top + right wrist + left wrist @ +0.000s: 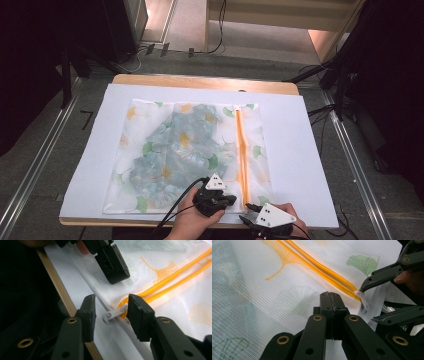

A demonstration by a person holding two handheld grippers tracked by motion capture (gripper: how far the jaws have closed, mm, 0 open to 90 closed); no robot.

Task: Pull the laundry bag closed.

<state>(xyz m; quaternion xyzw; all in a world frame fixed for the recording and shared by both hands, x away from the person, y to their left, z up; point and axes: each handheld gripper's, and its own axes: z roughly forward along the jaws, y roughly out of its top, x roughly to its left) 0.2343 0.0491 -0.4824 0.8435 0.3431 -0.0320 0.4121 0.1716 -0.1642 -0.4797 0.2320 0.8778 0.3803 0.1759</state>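
Note:
A white mesh bag (150, 130) printed with ginkgo leaves lies flat on the white sheet (300, 150), with a blue-green flowered cloth (185, 145) inside. Its orange zipper (241, 150) runs toward the near edge. My left gripper (231, 199) is shut, and its tips (329, 296) rest on the mesh just beside the zipper's (324, 270) near end. My right gripper (111, 305) is open at that end. The white zipper pull (113, 313) lies between its pads, which stand apart around it. The left gripper view has the right gripper (369, 304) around the pull (363, 298).
The wooden table edge (57, 282) runs close under my right gripper. Bare white sheet lies to the right of the bag. Cables (175, 205) trail from the grippers over the near edge. Dark stands and floor rails (350, 150) flank the table.

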